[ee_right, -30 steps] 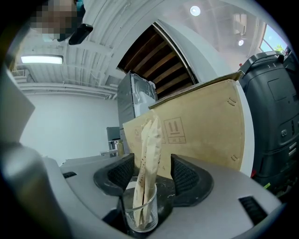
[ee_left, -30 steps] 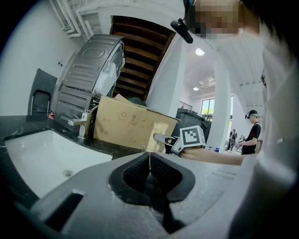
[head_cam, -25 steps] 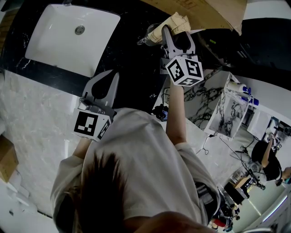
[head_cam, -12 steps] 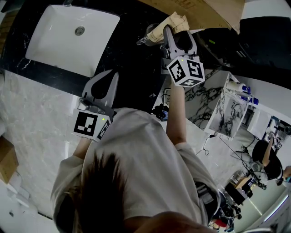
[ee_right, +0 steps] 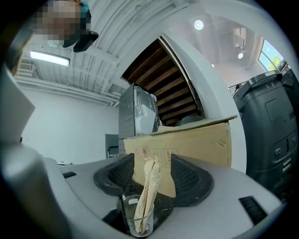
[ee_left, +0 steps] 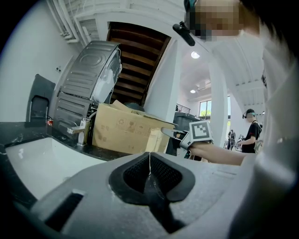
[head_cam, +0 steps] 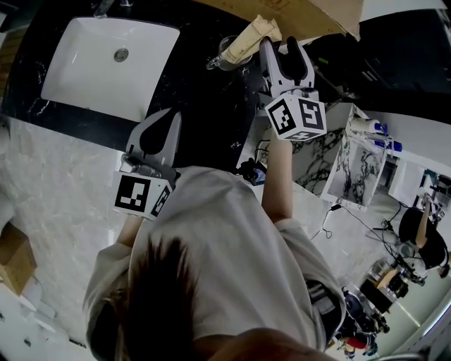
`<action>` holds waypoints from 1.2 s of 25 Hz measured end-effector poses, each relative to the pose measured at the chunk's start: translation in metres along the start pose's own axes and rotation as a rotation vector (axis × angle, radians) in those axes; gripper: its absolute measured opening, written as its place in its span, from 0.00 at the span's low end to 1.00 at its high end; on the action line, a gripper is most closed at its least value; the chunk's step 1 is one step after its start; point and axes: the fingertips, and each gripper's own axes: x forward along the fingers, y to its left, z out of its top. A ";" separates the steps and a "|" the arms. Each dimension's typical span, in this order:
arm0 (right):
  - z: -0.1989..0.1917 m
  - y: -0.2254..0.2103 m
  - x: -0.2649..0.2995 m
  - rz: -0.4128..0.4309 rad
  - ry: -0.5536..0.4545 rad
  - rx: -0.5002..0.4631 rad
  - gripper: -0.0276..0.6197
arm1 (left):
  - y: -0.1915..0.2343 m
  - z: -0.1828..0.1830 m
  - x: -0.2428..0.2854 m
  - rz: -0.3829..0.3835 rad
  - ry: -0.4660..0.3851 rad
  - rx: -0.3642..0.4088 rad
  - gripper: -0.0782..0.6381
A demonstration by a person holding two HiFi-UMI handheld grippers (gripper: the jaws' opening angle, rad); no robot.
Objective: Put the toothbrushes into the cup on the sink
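Note:
A clear glass cup [head_cam: 224,55] stands on the black countertop [head_cam: 204,106] to the right of the white sink basin [head_cam: 91,70]. Two paper-wrapped toothbrushes [head_cam: 252,37] lean upright in it. My right gripper [head_cam: 280,44] is open just right of the cup. In the right gripper view the cup [ee_right: 138,215] and toothbrushes [ee_right: 147,186] stand beyond the spread jaws of the right gripper [ee_right: 152,164], apart from both pads. My left gripper [head_cam: 171,118] is shut and empty over the counter's front edge; in its own view the left gripper [ee_left: 149,161] shows both pads pressed together.
A cardboard box [head_cam: 303,14] leans behind the cup. A faucet [ee_left: 80,133] stands at the basin's back. A marble-patterned stand [head_cam: 352,162] and cables [head_cam: 254,169] lie to the right of the counter. Other people stand far off.
My right gripper has drawn back to the right, off the toothbrushes, which stay in the cup. The left gripper has held still.

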 end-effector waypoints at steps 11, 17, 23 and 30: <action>0.069 0.011 -0.048 -0.014 -0.107 -0.010 0.34 | -0.004 0.028 -0.014 0.008 -0.071 0.055 0.13; 0.114 0.019 -0.086 -0.027 -0.206 -0.027 0.21 | -0.010 0.037 -0.016 -0.020 -0.085 0.080 0.13; 0.144 0.029 -0.108 0.002 -0.251 -0.056 0.16 | -0.019 0.041 -0.020 -0.016 -0.102 0.079 0.13; 0.157 0.025 -0.136 -0.027 -0.256 -0.083 0.13 | -0.016 0.043 -0.024 -0.009 -0.100 0.075 0.13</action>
